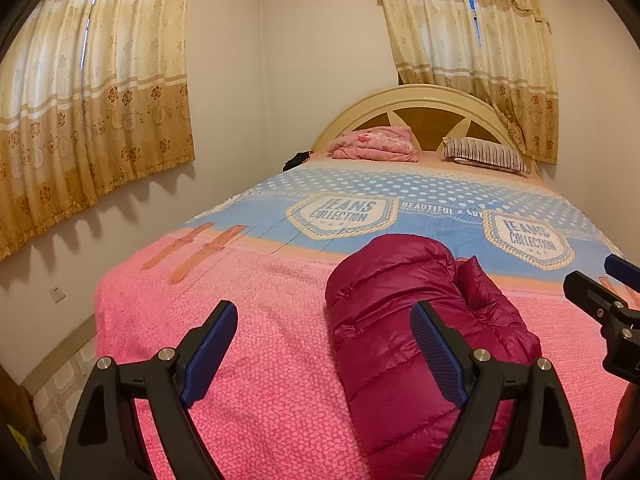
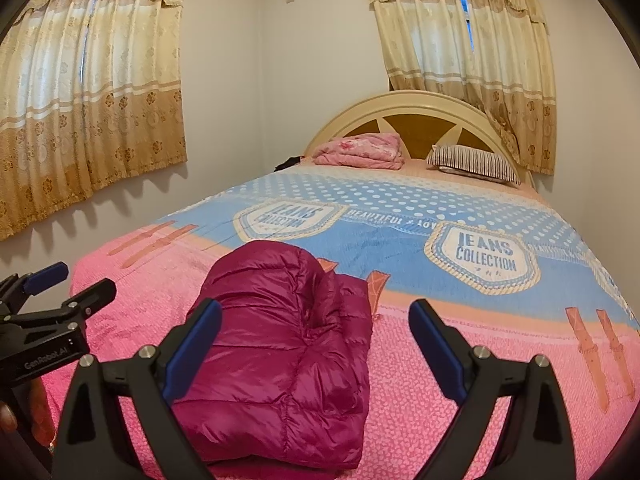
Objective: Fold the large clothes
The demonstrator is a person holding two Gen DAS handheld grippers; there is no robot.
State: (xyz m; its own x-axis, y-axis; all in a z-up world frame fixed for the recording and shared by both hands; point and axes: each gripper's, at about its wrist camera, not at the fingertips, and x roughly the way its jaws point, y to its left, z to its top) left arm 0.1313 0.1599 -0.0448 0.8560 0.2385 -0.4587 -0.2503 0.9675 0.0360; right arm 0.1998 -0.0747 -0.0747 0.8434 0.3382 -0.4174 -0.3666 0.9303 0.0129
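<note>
A magenta quilted puffer jacket (image 1: 404, 320) lies folded into a compact bundle on the pink part of the bed cover, also in the right wrist view (image 2: 280, 344). My left gripper (image 1: 324, 336) is open and empty, held above the bed just left of the jacket. My right gripper (image 2: 316, 336) is open and empty, held above the jacket's right side. The right gripper shows at the right edge of the left wrist view (image 1: 600, 292). The left gripper shows at the left edge of the right wrist view (image 2: 60, 292).
The bed (image 2: 480, 360) has a pink and blue "Jeans Collection" cover. A folded pink blanket (image 1: 374, 144) and a striped pillow (image 1: 486, 154) lie by the headboard (image 1: 420, 104). Curtains hang on both walls. A tiled floor strip (image 1: 60, 384) runs left of the bed.
</note>
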